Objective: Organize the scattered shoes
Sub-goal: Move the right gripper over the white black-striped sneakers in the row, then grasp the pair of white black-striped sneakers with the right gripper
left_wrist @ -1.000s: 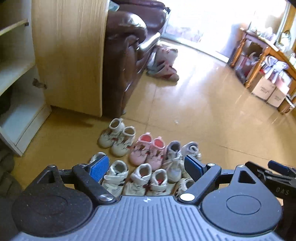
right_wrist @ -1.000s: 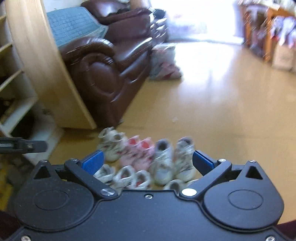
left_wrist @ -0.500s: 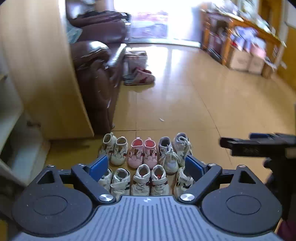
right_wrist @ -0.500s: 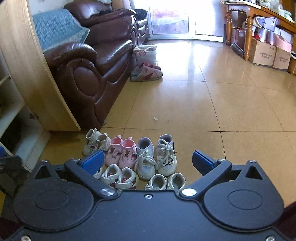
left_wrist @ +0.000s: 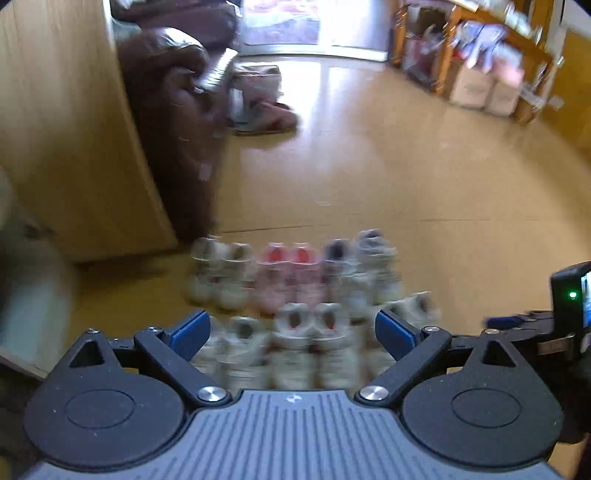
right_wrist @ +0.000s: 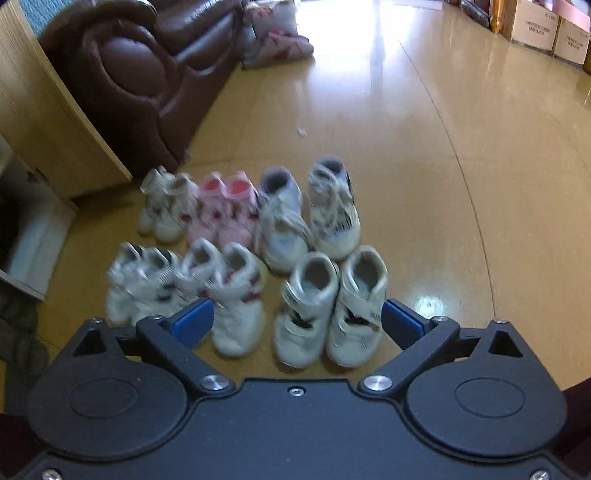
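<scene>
Where shoes [right_wrist: 258, 251] stand paired, tan floor [right_wrist: 424, 155] gleams.

**Bright daylight, blurred views**

Strong daylight comes from the far doorway [left_wrist: 314, 22] and makes glare on my floor [right_wrist: 376, 48]. The shoes [left_wrist: 295, 288] are smeared by motion in my left view, less in the right. Edges bend like fisheye.

Left gripper [left_wrist: 291, 332], black-framed with grey ribbed body and blue pads: jaws spread wide, nothing between the pads, pointed steeply downward; jaws lately opened further. Right gripper [right_wrist: 297, 321], all-black body with blue pads: jaws wide and empty, pitched steeply downward, lately closing slightly. Right gripper also visible at right edge of left wrist view.
</scene>
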`<action>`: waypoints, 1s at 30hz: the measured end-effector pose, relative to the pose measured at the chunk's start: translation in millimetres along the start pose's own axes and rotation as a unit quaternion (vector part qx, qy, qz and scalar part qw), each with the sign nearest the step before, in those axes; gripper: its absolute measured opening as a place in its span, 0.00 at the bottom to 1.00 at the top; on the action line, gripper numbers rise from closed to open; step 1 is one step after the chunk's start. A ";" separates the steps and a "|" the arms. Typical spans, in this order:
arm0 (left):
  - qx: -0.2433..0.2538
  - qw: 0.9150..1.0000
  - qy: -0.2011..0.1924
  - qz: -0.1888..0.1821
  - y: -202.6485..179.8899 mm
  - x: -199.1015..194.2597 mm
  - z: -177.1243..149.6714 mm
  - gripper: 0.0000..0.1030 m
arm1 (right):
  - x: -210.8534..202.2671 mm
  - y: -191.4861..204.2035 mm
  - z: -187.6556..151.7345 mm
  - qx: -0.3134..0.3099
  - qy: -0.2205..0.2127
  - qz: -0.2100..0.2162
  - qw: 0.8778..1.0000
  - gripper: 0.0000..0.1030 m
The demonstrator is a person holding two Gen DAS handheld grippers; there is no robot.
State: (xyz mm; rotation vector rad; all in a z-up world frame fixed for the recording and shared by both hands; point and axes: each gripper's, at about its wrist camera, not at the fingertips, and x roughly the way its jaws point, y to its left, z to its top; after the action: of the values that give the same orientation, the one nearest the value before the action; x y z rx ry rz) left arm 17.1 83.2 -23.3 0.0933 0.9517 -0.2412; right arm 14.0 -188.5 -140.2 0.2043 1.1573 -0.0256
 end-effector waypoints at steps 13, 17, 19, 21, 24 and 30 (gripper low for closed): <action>0.007 1.000 0.004 -0.028 -4.2 13.5 -8.5 0.94 | 82.4 -1.1 30.2 0.006 0.033 -0.022 0.999 0.64; 0.012 1.000 0.020 -0.011 -3.7 22.1 -10.3 0.94 | 106.7 -11.6 33.2 0.001 0.048 -0.027 0.998 0.63; 0.017 0.999 0.027 -0.005 -3.9 25.2 -10.7 0.93 | 115.4 -19.0 31.0 0.011 0.061 -0.025 0.998 0.59; 0.021 0.999 0.032 0.003 -2.9 26.8 -9.0 0.93 | 127.0 -24.0 32.4 0.015 0.072 -0.025 0.997 0.55; 0.012 0.999 0.037 0.001 0.0 26.5 -7.5 0.93 | 134.5 -25.3 33.7 0.016 0.074 -0.020 0.997 0.55; 0.005 0.999 0.045 -0.011 -0.3 27.6 -8.5 0.93 | 152.9 -28.4 35.4 0.022 0.083 -0.011 0.996 0.46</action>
State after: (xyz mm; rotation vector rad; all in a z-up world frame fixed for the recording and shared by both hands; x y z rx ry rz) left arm 25.6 79.9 -50.7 0.1041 1.0410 -0.2638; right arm 104.2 -209.5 -270.0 0.2358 1.3262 -0.0533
